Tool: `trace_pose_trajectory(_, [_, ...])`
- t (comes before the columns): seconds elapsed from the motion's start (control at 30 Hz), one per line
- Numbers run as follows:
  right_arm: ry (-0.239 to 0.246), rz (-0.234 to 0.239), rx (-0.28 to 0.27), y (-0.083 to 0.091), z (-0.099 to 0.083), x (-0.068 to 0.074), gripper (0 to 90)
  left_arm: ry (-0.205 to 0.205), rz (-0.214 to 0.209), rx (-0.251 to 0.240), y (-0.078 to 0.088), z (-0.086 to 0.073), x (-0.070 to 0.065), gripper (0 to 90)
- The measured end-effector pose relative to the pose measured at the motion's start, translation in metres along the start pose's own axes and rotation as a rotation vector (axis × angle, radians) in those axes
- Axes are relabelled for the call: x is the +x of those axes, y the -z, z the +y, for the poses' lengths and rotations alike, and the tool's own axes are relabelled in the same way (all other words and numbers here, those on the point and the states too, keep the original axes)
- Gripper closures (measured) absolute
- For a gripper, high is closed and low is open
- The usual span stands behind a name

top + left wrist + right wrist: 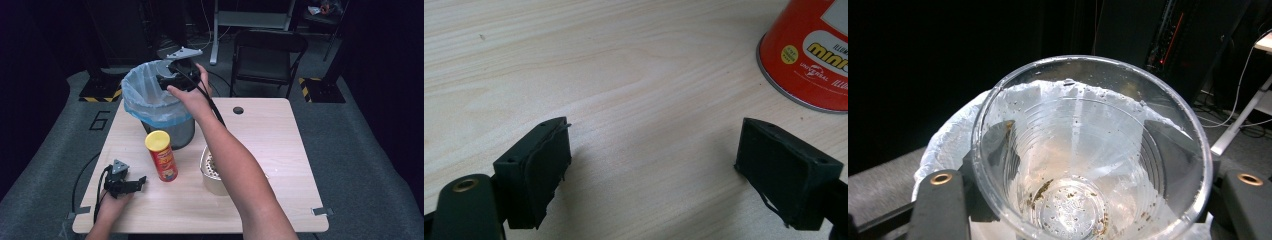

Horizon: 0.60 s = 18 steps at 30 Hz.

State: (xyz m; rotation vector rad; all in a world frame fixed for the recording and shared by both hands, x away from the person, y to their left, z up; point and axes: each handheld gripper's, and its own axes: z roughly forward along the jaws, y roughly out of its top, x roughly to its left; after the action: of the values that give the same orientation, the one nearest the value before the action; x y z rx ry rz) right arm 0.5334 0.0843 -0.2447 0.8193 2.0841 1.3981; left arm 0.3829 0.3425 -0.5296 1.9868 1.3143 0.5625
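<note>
My right gripper (172, 80) is held over the bin's (150, 107) rim at the table's far left. In the right gripper view, the right gripper (1083, 150) is shut on a clear plastic cup (1088, 170); its mouth faces the camera, and brown crumbs cling to its base and wall. The bin's pale blue liner (948, 145) lies behind and below the cup. My left gripper (135, 182) rests on the table near the front left and stands open with nothing between its jaws (654, 150). A red snack can (161, 156) with a yellow lid stands upright just right of it (809, 55).
A white tub (210, 175) with pale contents sits on the wooden table (280, 160), partly under my right forearm. A round hole (238, 110) marks the table's far edge. A black folding chair (267, 55) stands beyond the table.
</note>
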Motion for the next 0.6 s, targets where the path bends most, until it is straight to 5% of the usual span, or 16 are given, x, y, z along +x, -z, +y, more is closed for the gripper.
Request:
trace_pose_trajectory(0.27, [-0.013, 0.022, 0.023, -0.013, 0.000, 0.009, 26.0, -0.001, 0.000, 0.000, 0.000, 0.000, 0.000, 13.9])
trace_pose_trajectory(0.3, [-0.024, 0.045, 0.047, -0.017, -0.002, 0.009, 11.8, 0.000, -0.002, 0.003, 0.000, 0.000, 0.000, 13.9])
trace_pose_trajectory(0.4, [-0.018, 0.041, 0.073, -0.018, -0.004, 0.011, 10.3, 0.002, 0.000, -0.001, 0.000, 0.000, 0.000, 13.9])
trace_pose_trajectory(0.6, [-0.023, 0.042, 0.033, -0.004, -0.011, 0.004, 11.1, 0.002, 0.000, -0.001, 0.000, 0.000, 0.000, 13.9])
